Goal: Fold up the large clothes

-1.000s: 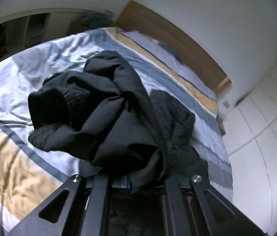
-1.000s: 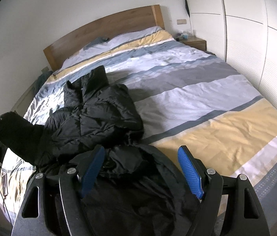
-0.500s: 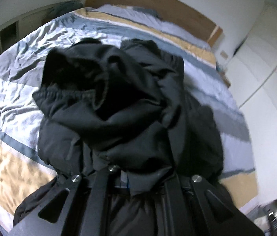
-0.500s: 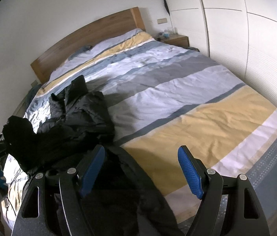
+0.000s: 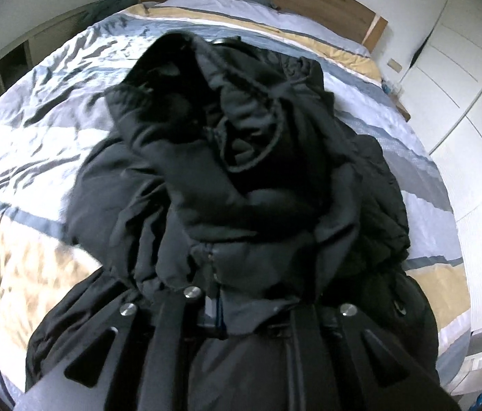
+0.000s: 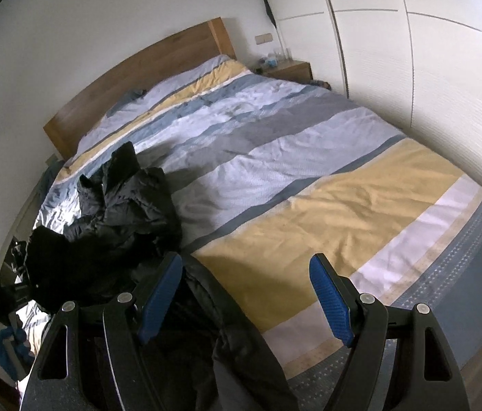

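A large black puffy jacket (image 5: 241, 178) lies bunched on the striped bed (image 5: 18, 157) and fills the left wrist view. My left gripper (image 5: 230, 311) has a fold of it between its jaws, which are opening; the cloth hides the fingertips. In the right wrist view the jacket (image 6: 124, 205) sits at the bed's left side, and one dark end trails toward the foot, below my right gripper (image 6: 244, 298). That gripper stands open, its blue pads (image 6: 330, 301) wide apart and touching nothing. At the far left, the left gripper (image 6: 1, 287) is held by a gloved hand (image 6: 1, 346).
The bed (image 6: 309, 178) has a wooden headboard (image 6: 138, 78) against the wall. A nightstand (image 6: 289, 68) with small items stands at its far right corner. White wardrobe doors (image 6: 412, 51) run along the right side. Open shelving (image 5: 11, 61) lines the left.
The left gripper carried the held jacket part down and over onto the pile, which now fills its view. The right gripper drifted right, so the jacket sits further left.
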### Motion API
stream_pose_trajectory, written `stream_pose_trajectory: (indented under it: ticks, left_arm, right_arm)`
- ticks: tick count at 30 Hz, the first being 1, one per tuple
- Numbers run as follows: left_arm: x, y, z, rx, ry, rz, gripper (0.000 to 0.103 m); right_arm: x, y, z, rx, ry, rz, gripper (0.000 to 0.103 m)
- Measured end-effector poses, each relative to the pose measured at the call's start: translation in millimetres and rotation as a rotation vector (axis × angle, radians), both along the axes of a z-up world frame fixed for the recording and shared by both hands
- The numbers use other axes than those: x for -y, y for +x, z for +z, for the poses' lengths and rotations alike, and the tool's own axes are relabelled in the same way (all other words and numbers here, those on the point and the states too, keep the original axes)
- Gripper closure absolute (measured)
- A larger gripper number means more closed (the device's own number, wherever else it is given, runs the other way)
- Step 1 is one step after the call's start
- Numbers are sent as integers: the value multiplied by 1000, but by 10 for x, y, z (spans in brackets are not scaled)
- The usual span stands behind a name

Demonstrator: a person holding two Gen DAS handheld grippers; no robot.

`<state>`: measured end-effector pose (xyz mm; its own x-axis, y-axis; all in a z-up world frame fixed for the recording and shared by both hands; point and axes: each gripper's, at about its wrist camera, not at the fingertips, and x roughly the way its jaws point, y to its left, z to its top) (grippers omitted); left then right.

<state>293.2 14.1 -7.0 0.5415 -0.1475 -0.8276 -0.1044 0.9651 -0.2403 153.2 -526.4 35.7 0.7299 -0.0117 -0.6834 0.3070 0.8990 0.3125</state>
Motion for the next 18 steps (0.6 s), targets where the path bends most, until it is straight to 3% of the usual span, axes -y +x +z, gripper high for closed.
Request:
stream_pose_trajectory:
  ticks: [7,13,18]
  left_arm:
    - [-298,-458,386,44,-86,17,90]
    - [-223,-725,704,82,-113,-58,89]
    - [-257,-938,976,131,-119,-62,89]
  right_arm:
    - [-26,-298,283,39,-8,-15,27]
    - [-284,-458,473,58,-41,25,27]
    - [-466,-552,621,74,-51,62,27]
